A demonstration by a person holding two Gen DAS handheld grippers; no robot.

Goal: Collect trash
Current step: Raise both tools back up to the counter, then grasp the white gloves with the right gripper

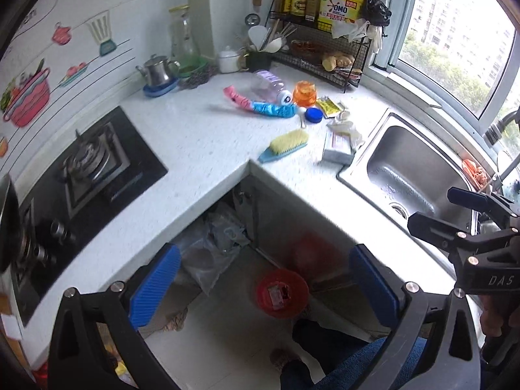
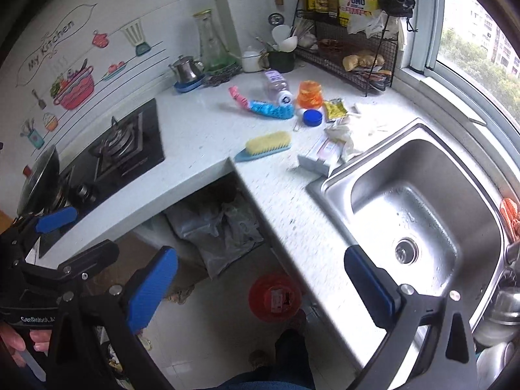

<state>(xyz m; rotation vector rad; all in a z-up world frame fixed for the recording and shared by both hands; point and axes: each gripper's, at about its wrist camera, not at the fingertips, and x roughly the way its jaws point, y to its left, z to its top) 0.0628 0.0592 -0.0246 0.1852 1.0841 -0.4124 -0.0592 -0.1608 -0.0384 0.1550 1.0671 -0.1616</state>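
Note:
Trash lies on the white counter (image 1: pixel 195 136): an empty plastic bottle (image 1: pixel 268 86), a blue and pink wrapper (image 1: pixel 260 105), a blue cap (image 1: pixel 313 115), a yellow sachet (image 1: pixel 330 107), crumpled tissue (image 1: pixel 347 130) and a small carton (image 1: pixel 338 148). A red bin (image 1: pixel 281 292) stands on the floor with a packet inside. My left gripper (image 1: pixel 263 289) is open and empty above the bin. My right gripper (image 2: pixel 260 289) is open and empty over the counter's front edge, near the bin (image 2: pixel 276 297). The same trash shows in the right wrist view (image 2: pixel 276 107).
A steel sink (image 2: pixel 412 201) is at the right, a gas hob (image 1: pixel 91 169) at the left. A yellow brush (image 1: pixel 286 144) and an orange jar (image 1: pixel 304 92) lie among the trash. A wire rack (image 1: pixel 328 39) with bottles stands at the back. Plastic bags (image 1: pixel 214 243) sit under the counter.

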